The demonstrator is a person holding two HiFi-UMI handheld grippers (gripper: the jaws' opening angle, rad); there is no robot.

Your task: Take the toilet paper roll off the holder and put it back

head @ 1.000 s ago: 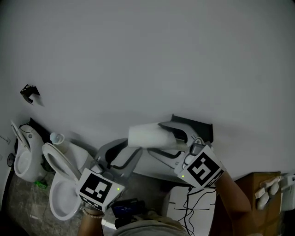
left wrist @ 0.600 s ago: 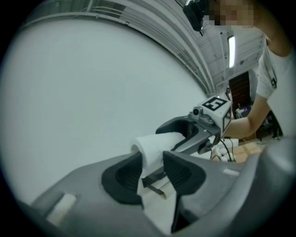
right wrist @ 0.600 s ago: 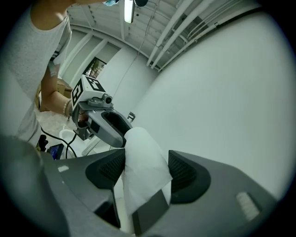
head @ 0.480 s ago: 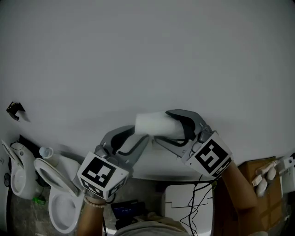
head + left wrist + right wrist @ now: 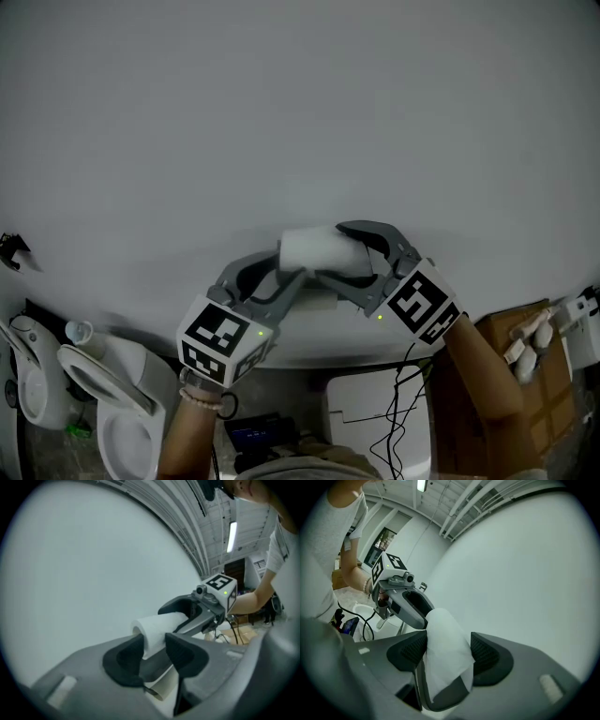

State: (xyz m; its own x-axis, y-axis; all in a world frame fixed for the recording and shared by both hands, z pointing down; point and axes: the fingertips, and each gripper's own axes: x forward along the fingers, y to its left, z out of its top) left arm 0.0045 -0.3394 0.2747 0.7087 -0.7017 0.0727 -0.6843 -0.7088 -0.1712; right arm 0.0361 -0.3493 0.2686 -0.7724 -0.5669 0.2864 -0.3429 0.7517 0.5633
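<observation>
Gripped one white cylindrical toilet paper roll with two grey plastic hand-held grippers, one from each side. Closed the left gripper on the roll's left end, with both dark pads pressed against the paper in the left gripper view. Clamped the right gripper on the opposite end, squeezing the soft paper between two ribbed black pads in the right gripper view. Held the roll roughly level in the air, in front of a plain white wall. Carried two black-and-white marker cubes in all, one on the left gripper and one on the right, each beside a small green light. Wore one pale bead bracelet on the left wrist.

Framed two white porcelain toilets low at the left of the head view, the nearer toilet with its seat raised and the farther toilet cut by the picture's edge. Showed one white box draped with black cables below the grippers, and one brown cardboard box to the right. Caught one small dark fitting on the wall at far left, too small to identify.
</observation>
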